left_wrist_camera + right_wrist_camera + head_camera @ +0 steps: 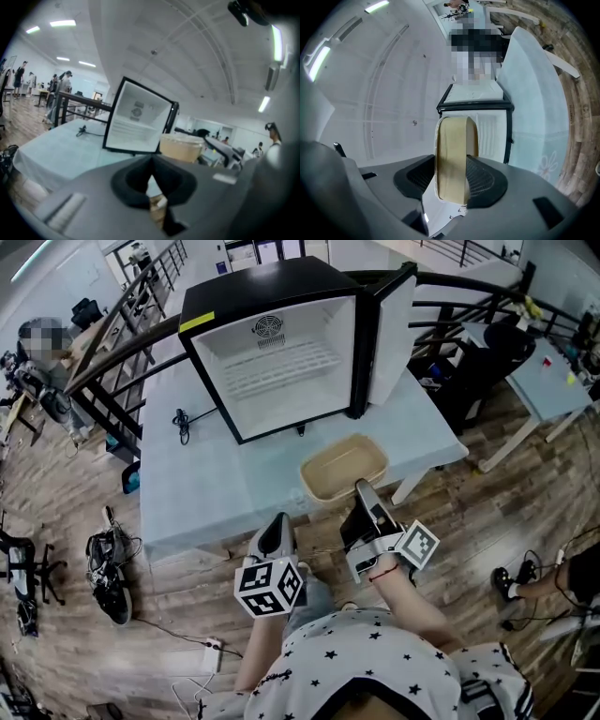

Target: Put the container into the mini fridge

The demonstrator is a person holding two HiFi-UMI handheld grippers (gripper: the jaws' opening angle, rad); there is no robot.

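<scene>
Carry step. Right gripper (366, 493) is clamped on the near wall of the container (342, 468). The container is over the near edge of the table (197, 484), in front of the mini fridge (262, 292) and not inside yet. Door (392, 334) is open. Left gripper (275, 532) is pinched closed on nothing, alongside. Next, I'd say: push the container forward, keep it level, clear the frame, and set it under or on the wire shelf (281, 367).

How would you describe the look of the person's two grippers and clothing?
The left gripper and right gripper are grey moulded shells with black pads. Each carries a white cube printed with black square markers. The person wears a white top dotted with black stars, and a red band at the right wrist.
</scene>
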